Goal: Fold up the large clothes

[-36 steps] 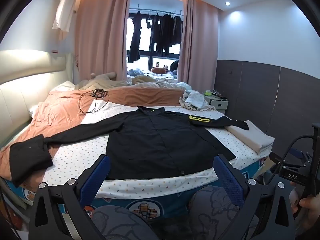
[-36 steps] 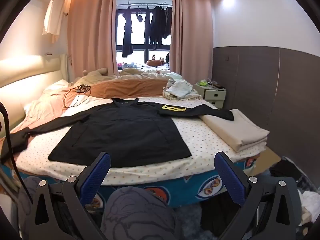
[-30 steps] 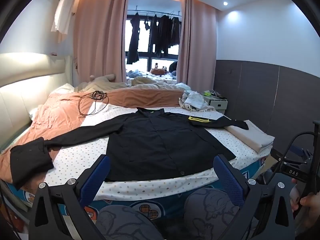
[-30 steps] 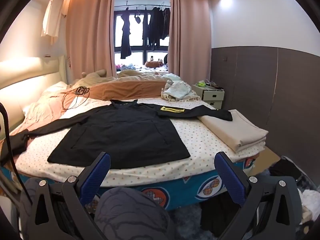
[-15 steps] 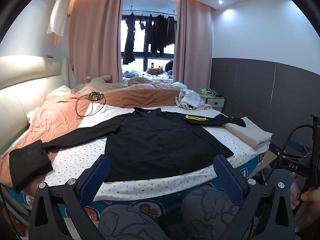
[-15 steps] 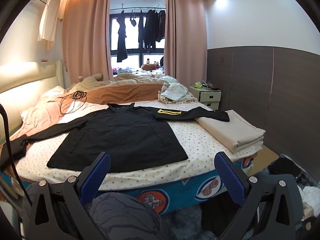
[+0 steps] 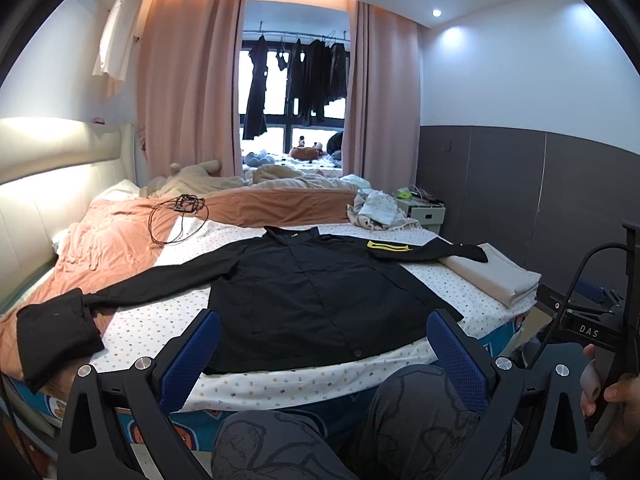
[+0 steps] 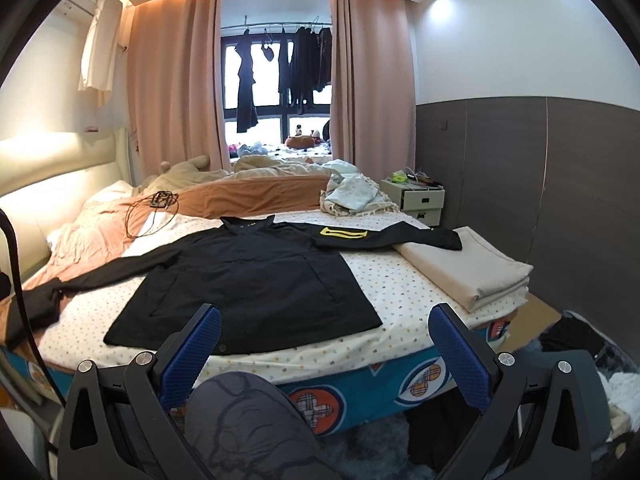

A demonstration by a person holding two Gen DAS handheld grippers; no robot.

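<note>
On the bed, black jacket lies flat; both tongs gape

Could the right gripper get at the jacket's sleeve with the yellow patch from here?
Probably yes. The right gripper is open and empty, and the sleeve lies uncovered on the bed, its cuff draped over the folded beige sheet. It would need a long reach, though.

1. a black long-sleeved jacket lies flat and unfolded on the bed, front up, its buttoned hem near the front edge.
2. its collar points toward the bed's far side.
3. one sleeve stretches toward the left edge, its cuff bunched.
4. the other sleeve, bearing a yellow rectangle, reaches toward the right edge.
</note>
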